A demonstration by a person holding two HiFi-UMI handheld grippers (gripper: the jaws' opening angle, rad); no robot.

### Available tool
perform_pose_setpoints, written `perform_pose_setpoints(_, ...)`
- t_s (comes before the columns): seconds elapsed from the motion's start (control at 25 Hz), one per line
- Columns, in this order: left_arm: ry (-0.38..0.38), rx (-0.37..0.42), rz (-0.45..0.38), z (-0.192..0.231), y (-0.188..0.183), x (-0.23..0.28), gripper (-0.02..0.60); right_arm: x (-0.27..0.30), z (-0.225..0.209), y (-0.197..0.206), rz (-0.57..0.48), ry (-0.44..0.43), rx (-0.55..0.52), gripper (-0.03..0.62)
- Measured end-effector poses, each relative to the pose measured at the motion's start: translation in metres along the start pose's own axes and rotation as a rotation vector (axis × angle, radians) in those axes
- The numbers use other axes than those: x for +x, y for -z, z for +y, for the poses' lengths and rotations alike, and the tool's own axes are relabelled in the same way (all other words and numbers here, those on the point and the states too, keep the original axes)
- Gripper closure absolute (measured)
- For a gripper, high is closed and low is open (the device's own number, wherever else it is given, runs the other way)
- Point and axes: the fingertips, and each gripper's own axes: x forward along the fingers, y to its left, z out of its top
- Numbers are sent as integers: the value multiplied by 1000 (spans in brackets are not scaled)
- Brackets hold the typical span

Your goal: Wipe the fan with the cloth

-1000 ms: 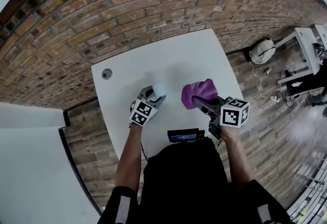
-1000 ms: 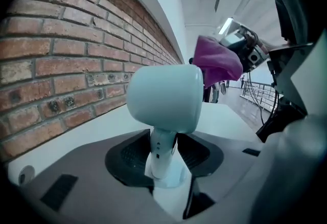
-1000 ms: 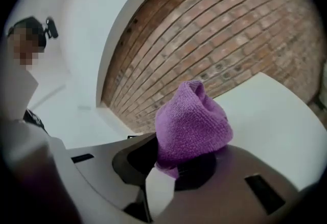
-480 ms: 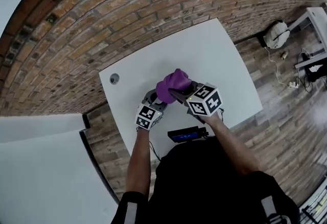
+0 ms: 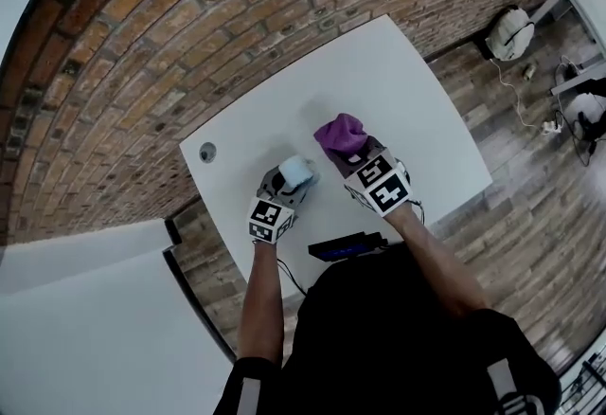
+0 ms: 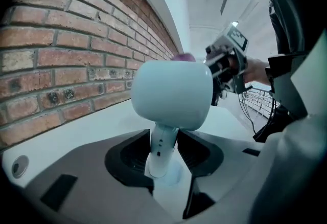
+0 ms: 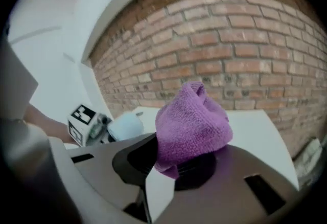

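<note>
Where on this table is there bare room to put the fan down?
The white table is bare along the brick wall beyond the purple cloth, and out to its right corner. It is crowded near the person: the fan, the left gripper, the right gripper and a black device.

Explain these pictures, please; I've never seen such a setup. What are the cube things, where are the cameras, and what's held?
No robot: a person holds a pair of two-jaw grippers, and the marker cubes are part of those. One picture looks down from a head camera; the other two come from cameras on the grippers. The left gripper clamps the stem of a pale blue fan at the white table. The right gripper pinches a purple cloth, close beside the fan.
</note>
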Motion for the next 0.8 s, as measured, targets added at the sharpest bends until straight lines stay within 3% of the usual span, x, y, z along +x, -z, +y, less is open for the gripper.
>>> perform_pose_setpoints(0.12, -2, 1, 1, -1, 0, 0, 405, -13, 48, -55, -120, -105, -214, 526)
perform_pose_setpoints(0.2, -4, -1, 6, -1, 1, 0, 405, -5, 78, -55, -91, -154, -350, 525)
perform_pose_setpoints(0.28, -6, -2, 13, -2, 1, 0, 405, 4, 92, -42, -66, -172, -396, 526)
perform_pose_setpoints(0.44, -4, -4, 20, -1, 1, 2, 405, 8, 75, -29, -148, -209, -161, 525)
perform_pose_setpoints(0.56, -5, -9, 22, -1, 3, 1, 405, 20, 46, 4, -57, -198, -24, 525)
perform_pose_setpoints(0.64, -6, -10, 24, -1, 4, 1, 405, 24, 32, 21, 17, -178, 18, 526)
perform_pose_setpoints(0.68, -5, -9, 25, -1, 4, 1, 405, 19, 30, 17, 4, -175, 34, 526)
perform_pose_setpoints(0.8, -3, -7, 25, 0, 4, 2, 405, -10, 47, -35, -173, -214, -11, 525)
